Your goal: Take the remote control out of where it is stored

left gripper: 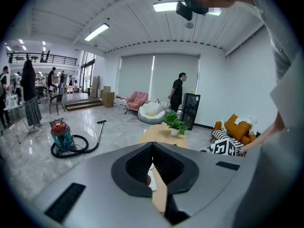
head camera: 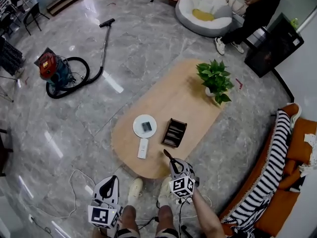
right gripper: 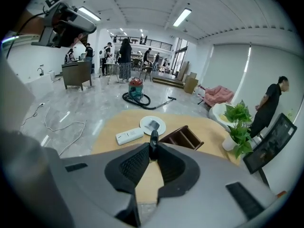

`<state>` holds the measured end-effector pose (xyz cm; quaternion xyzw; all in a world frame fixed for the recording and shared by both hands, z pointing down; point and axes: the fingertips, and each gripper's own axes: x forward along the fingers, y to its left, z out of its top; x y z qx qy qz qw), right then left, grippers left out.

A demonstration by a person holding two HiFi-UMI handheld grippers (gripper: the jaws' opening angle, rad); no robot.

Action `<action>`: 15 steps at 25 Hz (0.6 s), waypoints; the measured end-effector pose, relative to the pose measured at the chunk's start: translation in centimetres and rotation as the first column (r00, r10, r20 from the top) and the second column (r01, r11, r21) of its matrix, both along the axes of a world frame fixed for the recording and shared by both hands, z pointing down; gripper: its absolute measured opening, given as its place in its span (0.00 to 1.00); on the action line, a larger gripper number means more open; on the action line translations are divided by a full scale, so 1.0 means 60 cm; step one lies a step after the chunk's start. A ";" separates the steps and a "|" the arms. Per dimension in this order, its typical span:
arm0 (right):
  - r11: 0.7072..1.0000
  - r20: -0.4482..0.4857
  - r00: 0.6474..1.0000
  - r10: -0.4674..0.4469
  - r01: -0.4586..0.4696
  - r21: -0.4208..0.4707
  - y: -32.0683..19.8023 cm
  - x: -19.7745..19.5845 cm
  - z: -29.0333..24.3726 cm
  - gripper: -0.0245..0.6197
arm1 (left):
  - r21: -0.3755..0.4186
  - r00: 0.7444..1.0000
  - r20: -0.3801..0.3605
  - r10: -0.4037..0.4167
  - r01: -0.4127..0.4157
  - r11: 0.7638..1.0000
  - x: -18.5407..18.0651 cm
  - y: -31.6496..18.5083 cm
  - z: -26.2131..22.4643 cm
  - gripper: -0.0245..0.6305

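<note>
A slim black remote control [right gripper: 153, 142] stands up between the tips of my right gripper [right gripper: 153, 152], which is shut on it. In the head view this gripper [head camera: 172, 161] hangs over the near edge of the oval wooden table [head camera: 188, 95], and the remote's end [head camera: 167, 155] pokes out towards the dark wooden organiser box [head camera: 174, 132]. The box [right gripper: 183, 137] shows open compartments just beyond the jaws. My left gripper [head camera: 113, 179] is lower left, off the table over the floor, with its tips [left gripper: 152, 145] together and nothing in them.
A white remote [head camera: 142, 148] lies on the table beside a white plate [head camera: 138, 129] with a small dark object on it. A potted plant [head camera: 215, 79] stands at the far end. A vacuum cleaner [head camera: 53, 69], a cable, a sofa [head camera: 297, 167] and a standing person [head camera: 257, 14] surround the table.
</note>
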<state>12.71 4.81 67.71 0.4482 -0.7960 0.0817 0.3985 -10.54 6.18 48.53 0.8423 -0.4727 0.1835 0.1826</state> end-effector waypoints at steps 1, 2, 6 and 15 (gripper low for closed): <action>1.000 -0.005 1.000 0.000 0.000 -0.005 0.002 0.002 0.008 0.13 | -0.005 1.000 0.002 -0.004 0.004 1.000 -0.003 0.003 0.005 0.05; 1.000 -0.010 1.000 0.001 -0.001 -0.010 0.003 0.004 0.015 0.13 | -0.012 1.000 0.004 -0.007 0.007 1.000 -0.006 0.006 0.011 0.05; 1.000 -0.039 0.999 0.003 -0.004 -0.026 0.003 0.015 0.048 0.13 | -0.040 1.000 -0.001 -0.018 0.018 0.999 -0.015 0.018 0.042 0.05; 0.999 -0.157 0.987 -0.026 0.022 -0.023 -0.005 0.020 0.115 0.13 | -0.074 1.000 -0.012 -0.023 0.022 0.997 -0.024 0.025 0.097 0.05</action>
